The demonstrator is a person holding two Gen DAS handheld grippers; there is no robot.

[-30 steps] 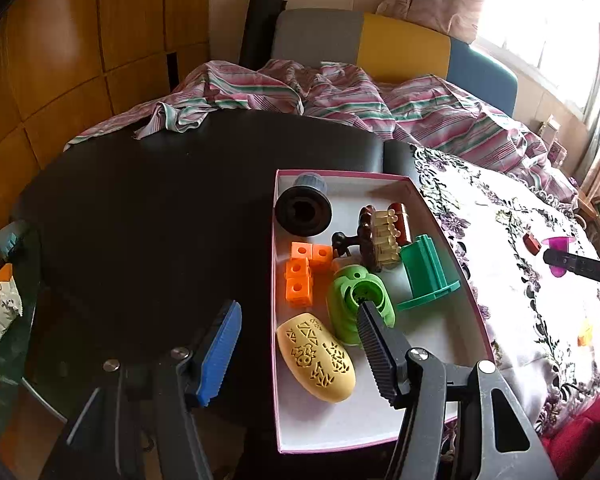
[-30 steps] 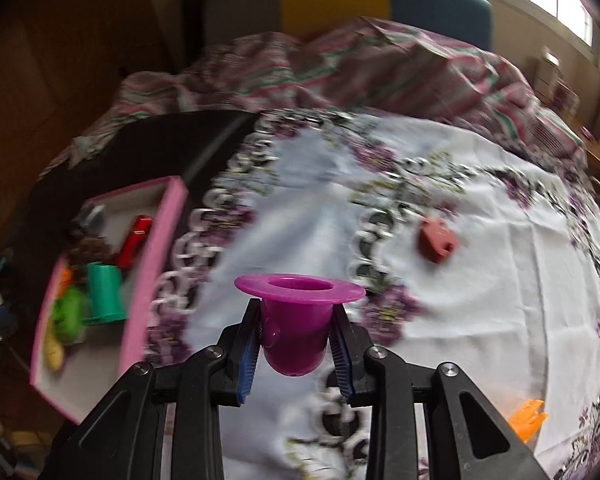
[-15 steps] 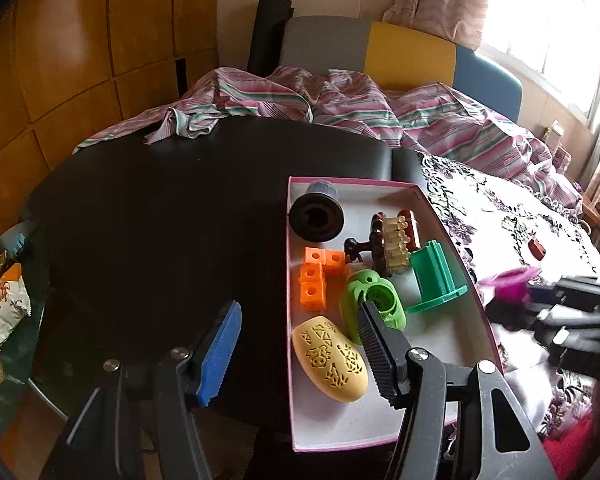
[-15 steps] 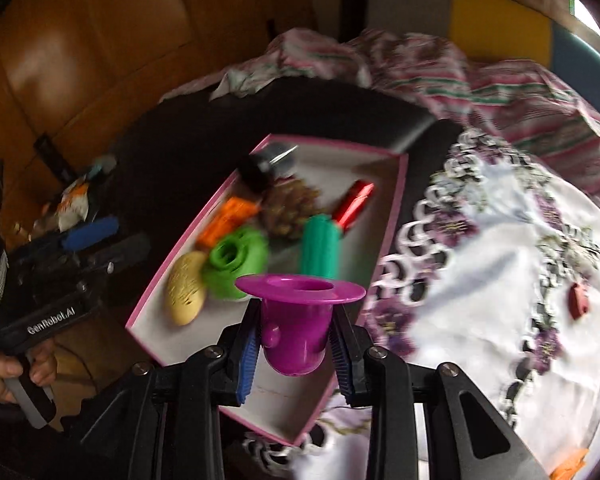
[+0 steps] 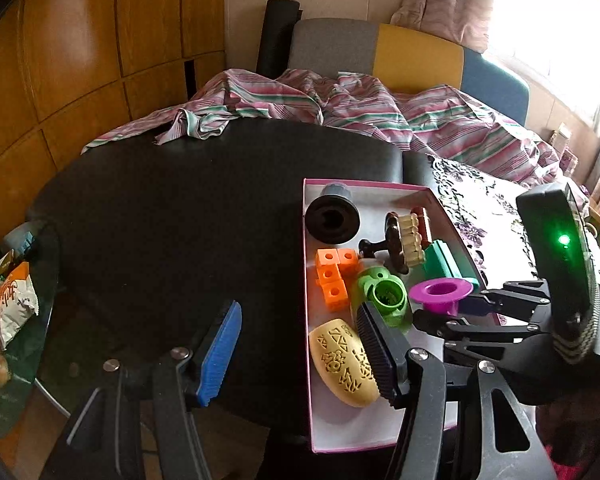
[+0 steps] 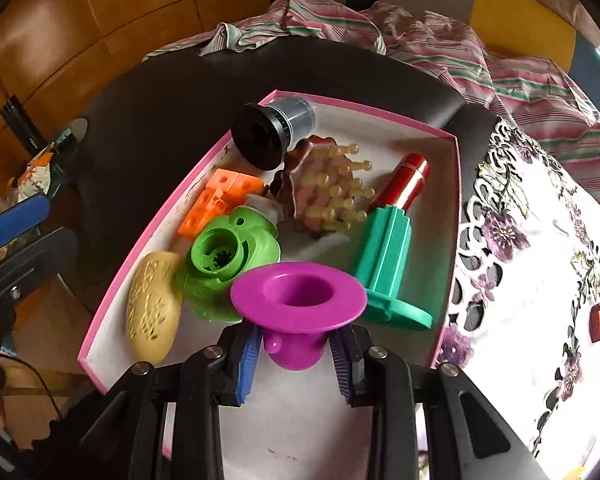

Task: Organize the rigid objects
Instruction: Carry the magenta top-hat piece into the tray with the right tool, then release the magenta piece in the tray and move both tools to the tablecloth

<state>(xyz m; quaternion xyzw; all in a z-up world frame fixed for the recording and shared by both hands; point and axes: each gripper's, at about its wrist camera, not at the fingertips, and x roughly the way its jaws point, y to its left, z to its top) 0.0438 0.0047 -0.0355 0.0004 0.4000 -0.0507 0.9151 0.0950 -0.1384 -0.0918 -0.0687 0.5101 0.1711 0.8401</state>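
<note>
Swinging in from floral cloth, right tongs [image 6: 296, 354] clamped on purple cup [image 6: 298, 304] now above pink box [image 6: 148, 236], ready for drop; left tongs [image 5: 300, 344] apart, idle beside box.

Black table [image 5: 172, 216]: pink-rimmed box [image 5: 380, 186], floral cloth [image 6: 540, 240], striped fabric [image 5: 380, 108].

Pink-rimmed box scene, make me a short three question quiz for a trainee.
1. True or false: the right hand-held gripper is shut on the purple flanged cup.
2. Which lies nearest the box's near end: A orange blocks, B yellow patterned oval, C red cylinder?
3. What does the left hand-held gripper hold?

Key: 1 true. 2 B. 3 nothing; its jaws stand open.
</note>
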